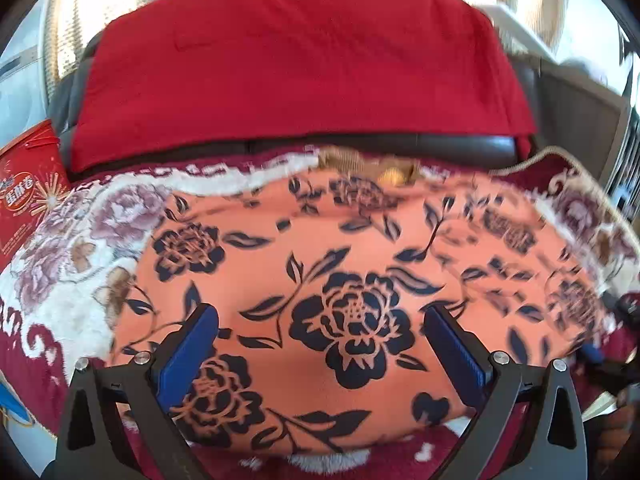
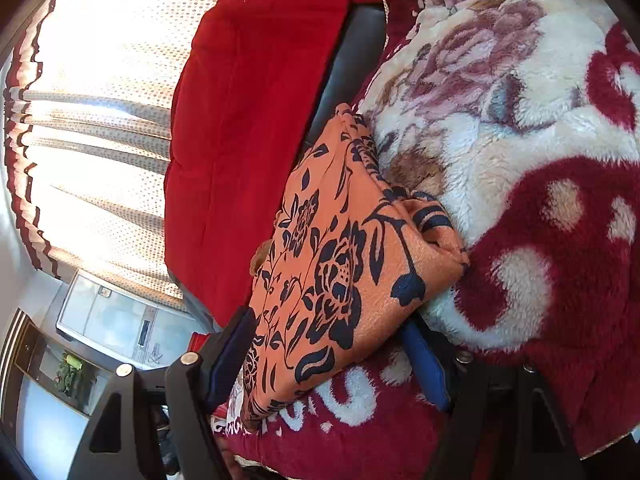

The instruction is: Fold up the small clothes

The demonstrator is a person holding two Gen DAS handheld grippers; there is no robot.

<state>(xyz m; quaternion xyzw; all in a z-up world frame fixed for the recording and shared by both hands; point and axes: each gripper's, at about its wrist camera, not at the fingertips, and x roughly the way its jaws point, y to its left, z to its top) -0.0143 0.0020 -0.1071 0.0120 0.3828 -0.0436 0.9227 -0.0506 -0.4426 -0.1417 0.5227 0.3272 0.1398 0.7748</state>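
Observation:
An orange garment with dark blue flowers lies spread flat on a plush cream and maroon blanket. My left gripper hovers over the garment's near half. It is open, with blue pads wide apart and nothing pinched. In the right wrist view the garment shows as a folded stack, seen edge on. My right gripper is rolled on its side at that edge. It is open; one finger is above the cloth and the other blue finger lies against the blanket beneath it.
A red quilted throw hangs over the dark leather sofa back behind the blanket. A red printed box stands at the left. Sunlit dotted curtains and a cabinet lie beyond.

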